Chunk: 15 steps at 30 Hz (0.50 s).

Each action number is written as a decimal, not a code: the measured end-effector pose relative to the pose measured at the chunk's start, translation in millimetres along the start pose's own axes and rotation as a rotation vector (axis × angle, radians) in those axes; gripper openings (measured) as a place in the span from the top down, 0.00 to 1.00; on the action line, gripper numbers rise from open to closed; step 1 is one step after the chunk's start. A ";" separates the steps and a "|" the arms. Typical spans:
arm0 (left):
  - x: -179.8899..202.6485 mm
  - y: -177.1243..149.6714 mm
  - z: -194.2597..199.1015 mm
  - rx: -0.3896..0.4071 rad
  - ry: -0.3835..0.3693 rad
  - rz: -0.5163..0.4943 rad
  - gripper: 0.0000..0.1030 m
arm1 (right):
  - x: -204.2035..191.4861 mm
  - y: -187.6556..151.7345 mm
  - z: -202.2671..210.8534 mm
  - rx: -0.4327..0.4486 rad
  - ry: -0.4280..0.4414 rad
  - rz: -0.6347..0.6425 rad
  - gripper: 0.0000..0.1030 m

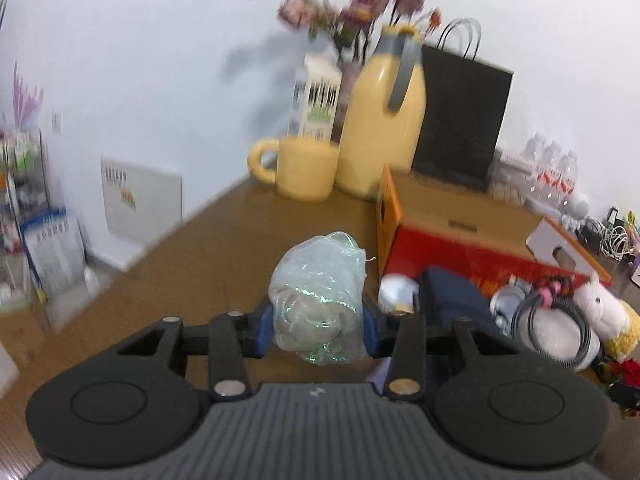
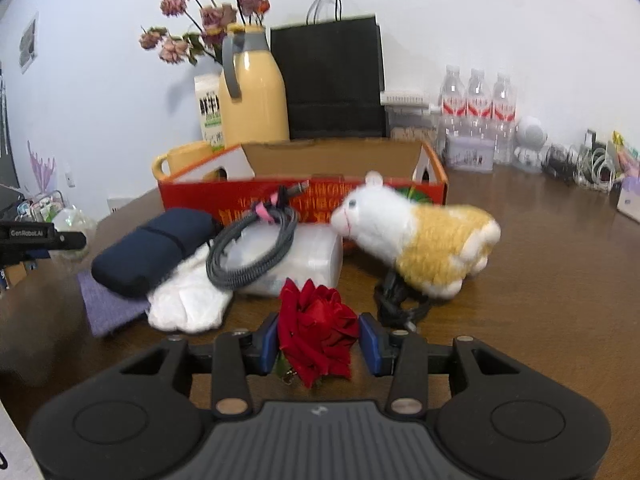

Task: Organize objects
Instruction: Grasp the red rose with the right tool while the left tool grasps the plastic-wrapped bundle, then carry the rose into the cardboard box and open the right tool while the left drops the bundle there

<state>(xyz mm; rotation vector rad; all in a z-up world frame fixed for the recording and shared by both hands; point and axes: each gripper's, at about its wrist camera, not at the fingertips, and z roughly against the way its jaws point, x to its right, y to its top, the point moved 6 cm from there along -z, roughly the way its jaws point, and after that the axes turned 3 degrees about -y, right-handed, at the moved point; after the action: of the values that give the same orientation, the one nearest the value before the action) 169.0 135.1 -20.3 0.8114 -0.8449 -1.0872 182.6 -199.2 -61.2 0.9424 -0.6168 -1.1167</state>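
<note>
My left gripper [image 1: 318,330] is shut on a crumpled, clear, shimmering plastic bag [image 1: 320,276]; both blue pads press its sides above the brown table [image 1: 224,248]. My right gripper [image 2: 319,344] is shut on a red fabric rose [image 2: 316,316], held just over the table near its front. Beyond the rose lie a white packet [image 2: 308,256] with a coiled grey cable [image 2: 248,256] on it, a navy pouch [image 2: 148,248], a white cloth [image 2: 188,300] and a white and yellow plush animal [image 2: 420,236]. An open red cardboard box [image 2: 304,196] stands behind them.
A yellow jug [image 1: 384,120], a yellow mug [image 1: 304,168], a carton and dried flowers stand at the back wall beside a black paper bag [image 2: 332,80]. Water bottles [image 2: 476,108] and tangled cables sit at the back right. A purple cloth [image 2: 104,308] lies under the pouch.
</note>
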 end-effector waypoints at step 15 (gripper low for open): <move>116.2 81.0 -28.5 0.165 -0.136 -0.100 0.56 | 11.9 126.5 -36.1 0.266 -0.046 0.051 0.61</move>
<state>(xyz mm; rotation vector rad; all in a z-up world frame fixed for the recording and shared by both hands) 254.5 49.0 58.1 0.9324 -1.0277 -1.1820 275.4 -181.5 31.2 1.1240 -0.8375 -1.0288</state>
